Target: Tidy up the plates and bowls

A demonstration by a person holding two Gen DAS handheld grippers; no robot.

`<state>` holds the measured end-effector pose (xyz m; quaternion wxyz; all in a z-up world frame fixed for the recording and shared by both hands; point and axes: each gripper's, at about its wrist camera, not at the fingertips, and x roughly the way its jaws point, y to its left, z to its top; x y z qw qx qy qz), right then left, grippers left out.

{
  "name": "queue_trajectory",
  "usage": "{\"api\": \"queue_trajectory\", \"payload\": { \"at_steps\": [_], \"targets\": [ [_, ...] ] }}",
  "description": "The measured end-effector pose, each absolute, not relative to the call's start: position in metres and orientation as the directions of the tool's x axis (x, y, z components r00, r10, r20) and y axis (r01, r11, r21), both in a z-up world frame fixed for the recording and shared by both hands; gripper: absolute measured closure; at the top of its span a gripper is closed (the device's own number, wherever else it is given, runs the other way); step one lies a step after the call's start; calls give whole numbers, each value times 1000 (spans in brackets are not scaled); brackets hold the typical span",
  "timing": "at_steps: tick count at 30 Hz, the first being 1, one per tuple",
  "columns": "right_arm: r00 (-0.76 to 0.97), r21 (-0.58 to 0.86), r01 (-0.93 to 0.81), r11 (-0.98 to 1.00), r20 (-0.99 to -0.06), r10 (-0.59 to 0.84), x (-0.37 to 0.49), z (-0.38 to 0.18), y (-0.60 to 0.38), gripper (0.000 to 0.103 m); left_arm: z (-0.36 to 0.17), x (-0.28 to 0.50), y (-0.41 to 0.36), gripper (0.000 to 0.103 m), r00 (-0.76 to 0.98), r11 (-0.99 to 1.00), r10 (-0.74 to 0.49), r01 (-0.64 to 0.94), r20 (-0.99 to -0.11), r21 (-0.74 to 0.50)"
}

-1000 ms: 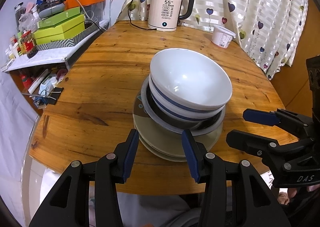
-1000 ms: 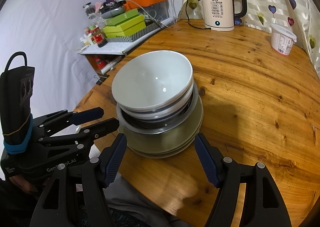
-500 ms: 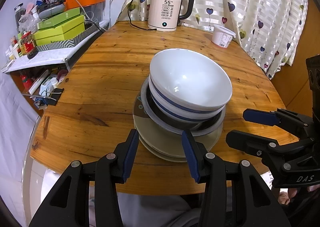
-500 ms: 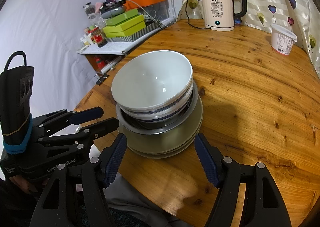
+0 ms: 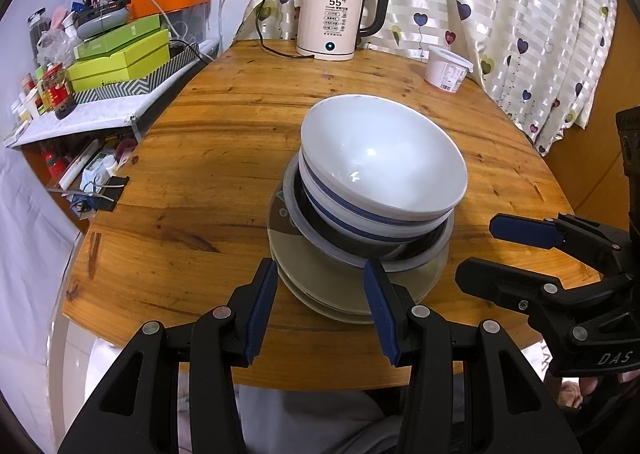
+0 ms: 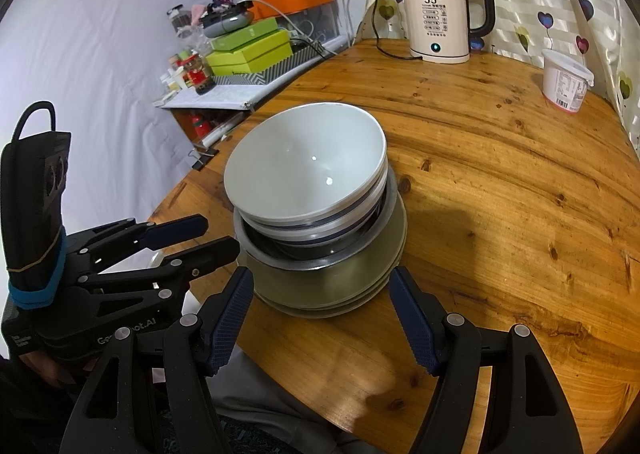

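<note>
One stack of dishes stands near the front edge of the round wooden table (image 5: 208, 182). On top sits a white bowl (image 5: 380, 158) (image 6: 304, 166), nested in a blue-striped bowl (image 5: 344, 214). Under these is a dark bowl with a grey rim (image 6: 304, 260), then olive-green plates (image 5: 332, 282) (image 6: 340, 290). My left gripper (image 5: 320, 274) (image 6: 220, 234) hovers open at the stack's near left side, gripping nothing. On the near right, my right gripper (image 6: 320, 278) (image 5: 478, 250) is open wider, its fingers either side of the plates' front rim without touching.
A cream electric kettle (image 5: 334, 26) with its cord stands at the table's far edge, with a white lidded tub (image 5: 446, 68) to its right. A heart-patterned curtain (image 5: 520, 14) hangs behind. A cluttered side shelf with green boxes (image 5: 120, 54) adjoins the left.
</note>
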<state>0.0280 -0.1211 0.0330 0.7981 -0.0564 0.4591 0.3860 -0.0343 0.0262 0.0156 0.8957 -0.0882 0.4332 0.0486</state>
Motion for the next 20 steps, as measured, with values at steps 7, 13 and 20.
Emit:
{"api": "queue_trajectory", "payload": {
  "at_steps": [7,13,20],
  "targets": [
    [280,265,-668,696,-776,564,28,33,-121,32,15,-34,27,57,619,980,11,-163,-785,-114],
    [281,265,-668,696,-776,565,28,33,-121,32,15,-34,26,57,622,980,8,-161,-783,-119],
    [280,266,-668,695,-776,566,28,33,-121,32,15,-34,25,57,622,980,4,-158,-783,-121]
  ]
}}
